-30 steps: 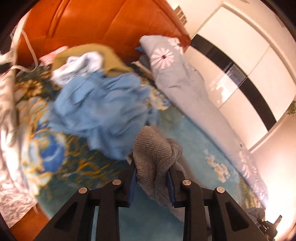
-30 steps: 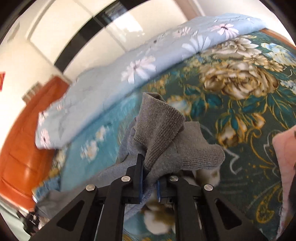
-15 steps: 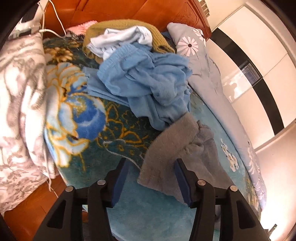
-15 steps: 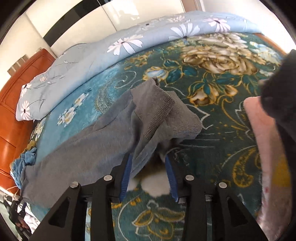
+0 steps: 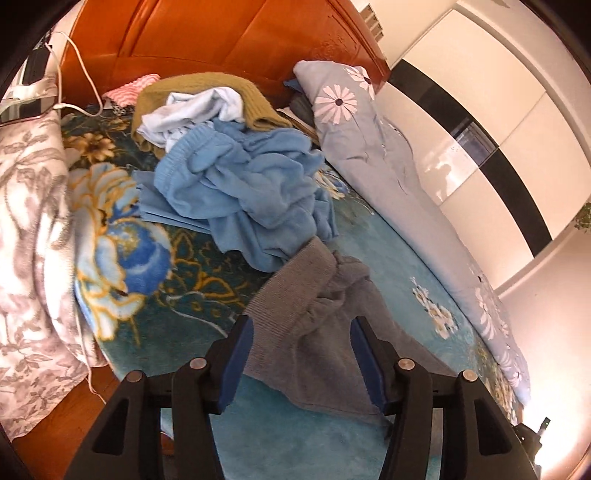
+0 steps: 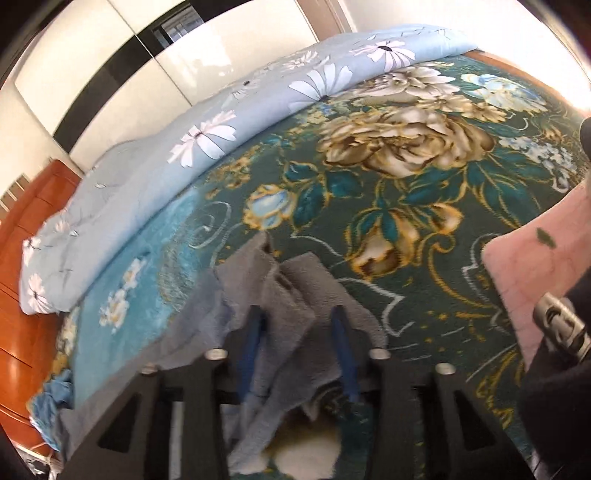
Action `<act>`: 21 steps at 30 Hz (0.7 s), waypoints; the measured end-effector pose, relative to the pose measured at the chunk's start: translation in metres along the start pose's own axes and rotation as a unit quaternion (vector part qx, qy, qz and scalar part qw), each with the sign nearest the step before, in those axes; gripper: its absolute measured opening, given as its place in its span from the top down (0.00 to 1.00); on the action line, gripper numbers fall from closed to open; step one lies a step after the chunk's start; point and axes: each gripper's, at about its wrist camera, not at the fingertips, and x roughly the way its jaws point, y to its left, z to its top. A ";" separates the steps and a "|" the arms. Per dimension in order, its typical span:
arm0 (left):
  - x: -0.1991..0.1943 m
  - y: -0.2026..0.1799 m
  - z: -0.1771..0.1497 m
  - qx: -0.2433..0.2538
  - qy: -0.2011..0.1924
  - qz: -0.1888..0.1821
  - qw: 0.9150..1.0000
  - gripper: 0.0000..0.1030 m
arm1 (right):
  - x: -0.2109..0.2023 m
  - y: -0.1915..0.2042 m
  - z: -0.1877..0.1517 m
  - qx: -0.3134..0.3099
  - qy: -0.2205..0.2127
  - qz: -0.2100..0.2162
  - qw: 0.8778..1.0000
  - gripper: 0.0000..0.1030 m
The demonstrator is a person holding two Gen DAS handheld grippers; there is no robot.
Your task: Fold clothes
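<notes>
Lying stretched across the floral bedspread [image 5: 122,258], the grey knit garment [image 5: 314,325] looks laid out so it can be squared up for a fold; I judge the spreading to be about done and the folding not yet begun.

At its left end, the left tool [image 5: 301,358] has its fingers apart, one on each side of the ribbed band, with cloth lying loose between them and nothing pinched. That band is bunched and slightly turned up, which would explain why the tool sits right over it: it is the natural place to take hold of or flatten. Just beyond, touching the band's far edge, a crumpled blue garment [image 5: 247,184] heads a heap of unfolded clothes, with a white piece [image 5: 195,110] and an olive knit [image 5: 221,88] behind it against the wooden headboard [image 5: 221,33].

From there the grey garment runs as one long strip along the near side of the bed, its long axis roughly parallel to the daisy-print quilt [image 6: 177,162] rolled along the far side.

At the right end, the right tool [image 6: 297,347] is likewise spread, blue pads either side of a rumpled, partly doubled-over flap of the grey garment. This view is blurred, so I cannot tell which end of the garment this is. A pink cushion [image 6: 528,273] lies further right, well apart.
</notes>
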 end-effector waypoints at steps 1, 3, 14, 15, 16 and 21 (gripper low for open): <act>0.005 -0.008 0.000 0.006 0.005 -0.008 1.000 0.43 | -0.004 0.008 0.001 -0.019 -0.005 0.003 1.000 0.77; 0.014 -0.023 0.000 0.017 0.014 -0.023 1.000 0.43 | -0.013 0.027 0.004 -0.060 -0.011 0.013 0.998 0.94; 0.032 -0.039 -0.016 0.029 0.047 -0.046 0.997 0.43 | -0.026 0.020 0.008 -0.132 -0.036 -0.111 0.984 0.95; 0.033 -0.036 -0.017 0.024 0.049 -0.046 0.997 0.43 | -0.016 0.013 0.005 -0.127 -0.023 -0.124 0.984 0.95; 0.034 -0.034 -0.017 0.021 0.051 -0.045 0.997 0.43 | -0.007 0.010 0.002 -0.127 -0.013 -0.133 0.983 0.95; 0.031 -0.034 -0.016 0.029 0.053 -0.044 0.997 0.43 | 0.013 0.007 -0.004 -0.136 0.009 -0.154 0.979 0.95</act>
